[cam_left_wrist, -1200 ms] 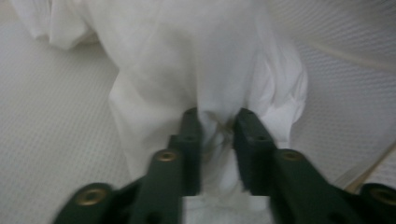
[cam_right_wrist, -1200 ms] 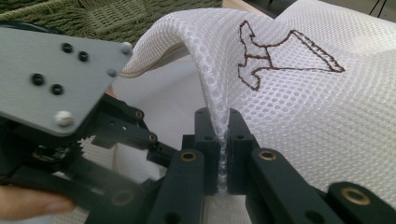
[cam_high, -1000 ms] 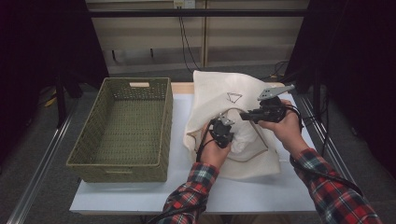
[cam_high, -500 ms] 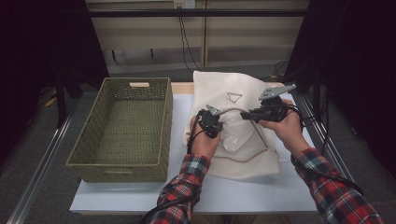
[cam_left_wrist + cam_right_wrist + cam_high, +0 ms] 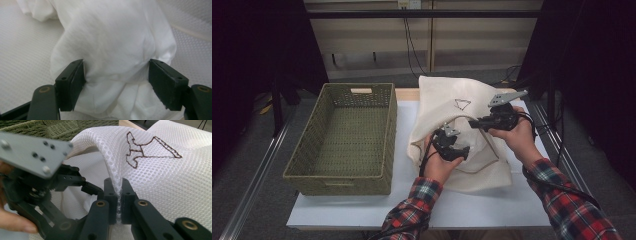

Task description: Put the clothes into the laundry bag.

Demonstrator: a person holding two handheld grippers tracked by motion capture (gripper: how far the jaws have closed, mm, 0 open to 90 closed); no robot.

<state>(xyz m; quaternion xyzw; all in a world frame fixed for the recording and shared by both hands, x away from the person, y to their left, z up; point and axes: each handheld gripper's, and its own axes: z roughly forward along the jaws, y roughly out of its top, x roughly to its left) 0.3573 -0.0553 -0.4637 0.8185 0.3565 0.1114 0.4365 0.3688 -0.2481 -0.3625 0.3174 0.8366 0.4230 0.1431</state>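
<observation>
A white mesh bag (image 5: 452, 100) with a brown stitched emblem lies on the table. My right gripper (image 5: 477, 122) is shut on the bag's upper edge (image 5: 119, 192) and holds the mouth lifted. My left gripper (image 5: 457, 150) reaches into that mouth, and the right gripper view shows it (image 5: 87, 187) under its grey plate. Its jaws have just been opening. In the left gripper view they (image 5: 116, 82) stand wide apart on either side of a bunched white cloth (image 5: 110, 50) that rests on the mesh inside the bag.
A green woven basket (image 5: 347, 135) stands left of the bag, with nothing in it. The white table (image 5: 412, 200) has bare room in front. Metal rails run along both sides of the table, and dark curtains hang behind.
Half a second ago the left hand was up and to the left. It has come back right and down into the bag's mouth. The right hand kept still.
</observation>
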